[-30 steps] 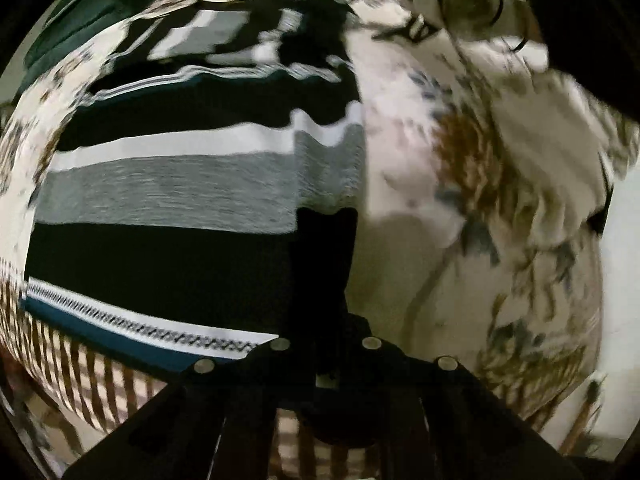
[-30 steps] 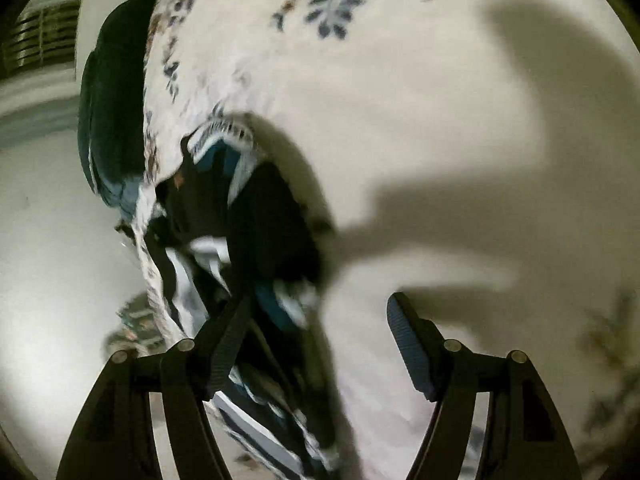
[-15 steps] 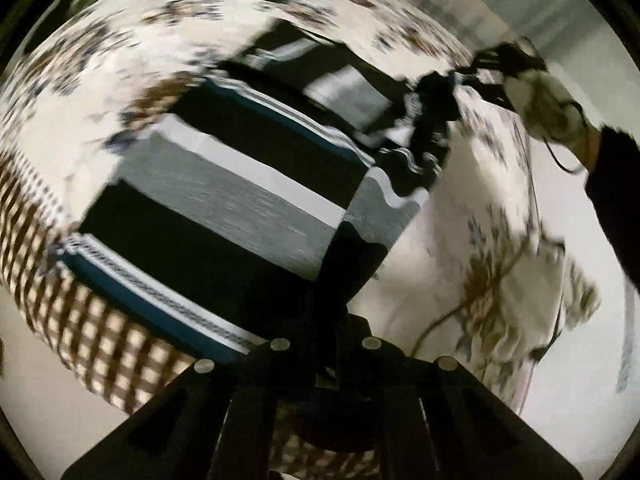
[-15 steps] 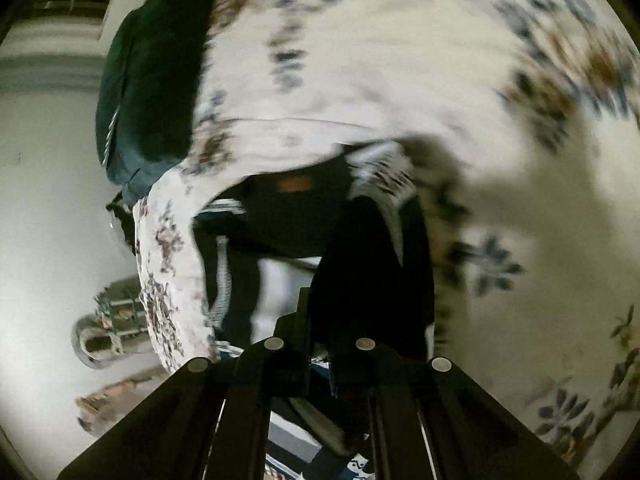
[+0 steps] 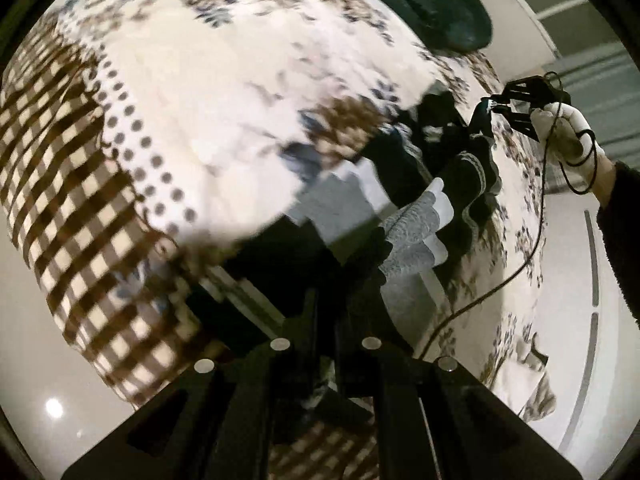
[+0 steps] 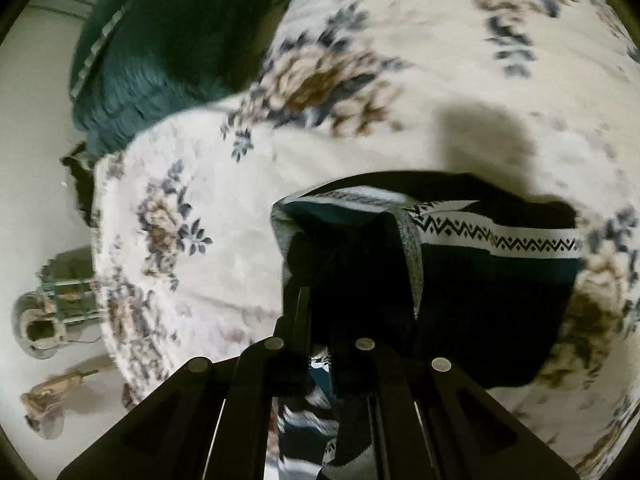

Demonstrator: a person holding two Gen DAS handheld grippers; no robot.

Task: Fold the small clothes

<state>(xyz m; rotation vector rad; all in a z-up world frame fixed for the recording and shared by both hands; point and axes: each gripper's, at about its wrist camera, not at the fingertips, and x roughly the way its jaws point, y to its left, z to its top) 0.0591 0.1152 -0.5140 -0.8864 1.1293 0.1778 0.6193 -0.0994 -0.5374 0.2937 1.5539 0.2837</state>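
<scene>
A black, grey and white striped knit sweater point(image 5: 412, 224) hangs bunched between both grippers above a floral bedspread point(image 5: 224, 92). My left gripper point(image 5: 326, 304) is shut on one dark edge of it. My right gripper point(image 6: 320, 312) is shut on another edge; the sweater point(image 6: 492, 280), with a white zigzag band, drapes to the right onto the bedspread point(image 6: 224, 240). In the left wrist view the right gripper point(image 5: 490, 106) shows far right, held by a white-gloved hand, pinching the sweater's top.
A dark green pillow point(image 6: 168, 44) lies at the bed's head and also shows in the left wrist view point(image 5: 432, 4). A brown checked blanket point(image 5: 76, 208) covers the bed's near side. Pale floor point(image 6: 36, 168) and small objects lie beside the bed.
The sweater lay flat a second ago with the right gripper open; the right gripper shut on it, and both grippers have lifted it, bunched, off the bedspread.
</scene>
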